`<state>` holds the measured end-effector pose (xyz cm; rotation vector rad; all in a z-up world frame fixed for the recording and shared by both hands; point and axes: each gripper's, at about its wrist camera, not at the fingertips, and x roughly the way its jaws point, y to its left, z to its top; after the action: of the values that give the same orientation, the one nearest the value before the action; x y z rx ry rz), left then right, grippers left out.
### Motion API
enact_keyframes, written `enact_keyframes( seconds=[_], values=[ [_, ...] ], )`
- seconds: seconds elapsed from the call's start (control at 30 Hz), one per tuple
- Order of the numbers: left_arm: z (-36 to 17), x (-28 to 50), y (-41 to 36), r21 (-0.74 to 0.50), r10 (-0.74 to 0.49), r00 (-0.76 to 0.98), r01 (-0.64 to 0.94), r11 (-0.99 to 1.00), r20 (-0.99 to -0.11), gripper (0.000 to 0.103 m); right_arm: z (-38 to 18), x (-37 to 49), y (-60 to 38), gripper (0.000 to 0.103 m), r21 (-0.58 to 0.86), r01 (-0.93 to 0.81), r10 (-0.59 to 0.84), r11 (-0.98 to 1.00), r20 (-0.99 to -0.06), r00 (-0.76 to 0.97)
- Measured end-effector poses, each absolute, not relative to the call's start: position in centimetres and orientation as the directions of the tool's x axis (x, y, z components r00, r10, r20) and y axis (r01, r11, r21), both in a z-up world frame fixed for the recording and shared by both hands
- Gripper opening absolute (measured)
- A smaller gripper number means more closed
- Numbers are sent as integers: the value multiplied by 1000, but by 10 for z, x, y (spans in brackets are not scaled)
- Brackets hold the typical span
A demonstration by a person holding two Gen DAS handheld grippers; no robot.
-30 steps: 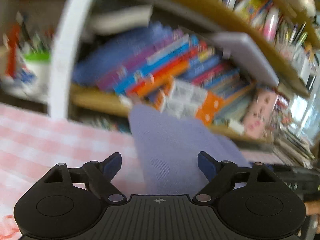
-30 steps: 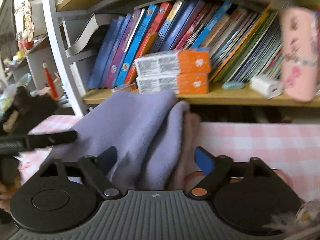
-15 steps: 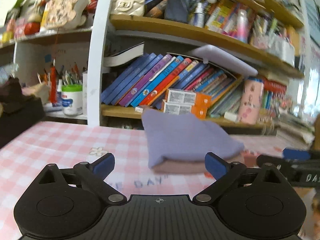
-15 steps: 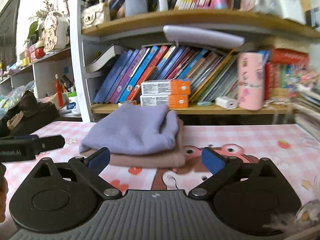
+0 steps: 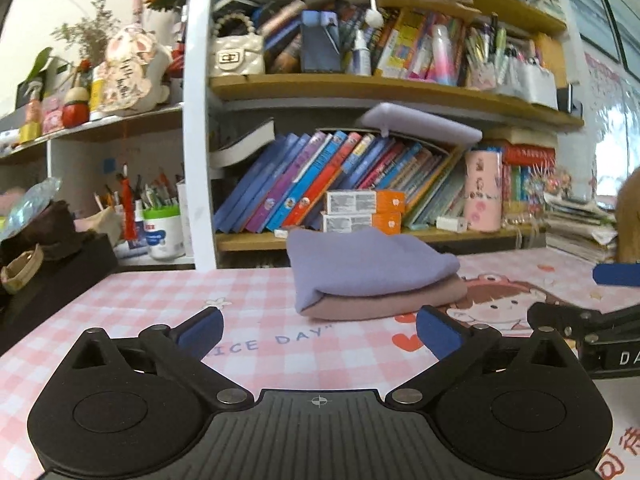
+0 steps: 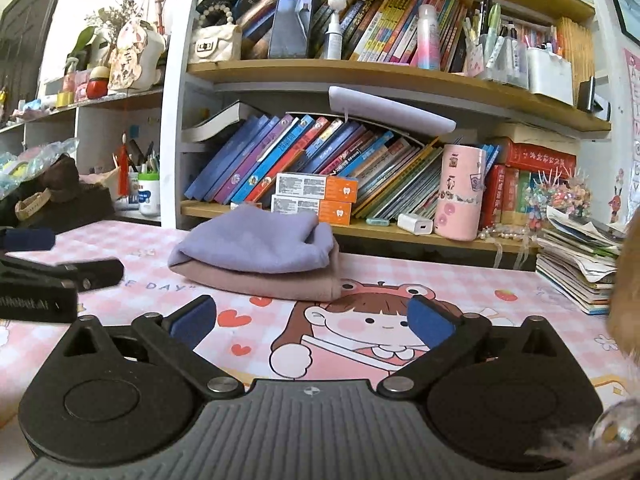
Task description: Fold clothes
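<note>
Folded clothes, a lilac garment (image 5: 368, 262) on a pink one (image 6: 276, 282), lie at the far middle of the bench (image 5: 132, 300), below the bookshelf (image 6: 400, 76). Left gripper (image 5: 318, 330) and right gripper (image 6: 312, 322) hover nearer, fingers spread and empty. Soft, light fabric likely sags, so pinch a folded edge.

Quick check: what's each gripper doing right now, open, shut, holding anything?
Left gripper: open, holding nothing.
Right gripper: open, holding nothing.
</note>
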<state>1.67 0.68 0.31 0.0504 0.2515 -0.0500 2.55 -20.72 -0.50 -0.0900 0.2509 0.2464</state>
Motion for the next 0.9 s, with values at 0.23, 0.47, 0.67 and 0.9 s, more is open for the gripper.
enact_keyframes(
  seconds=[0.23,0.47,0.67,0.9],
  values=[
    [0,28,1,67,-55,947,80,994,-317,103,-7,32,-206,103,-62,-213,185,975,-301,935],
    [-1,26,9,31,-30,948,42,999,-318,103,-8,33,-214,103,-18,-189,175,982,-309,935],
    [1,24,5,52,-27,951,45,998,-307,103,-8,33,-212,103,-26,-194,176,981,-314,933],
    [1,26,6,47,-30,949,47,998,-312,103,-8,34,-211,103,-32,-197,178,980,-316,932]
  ],
)
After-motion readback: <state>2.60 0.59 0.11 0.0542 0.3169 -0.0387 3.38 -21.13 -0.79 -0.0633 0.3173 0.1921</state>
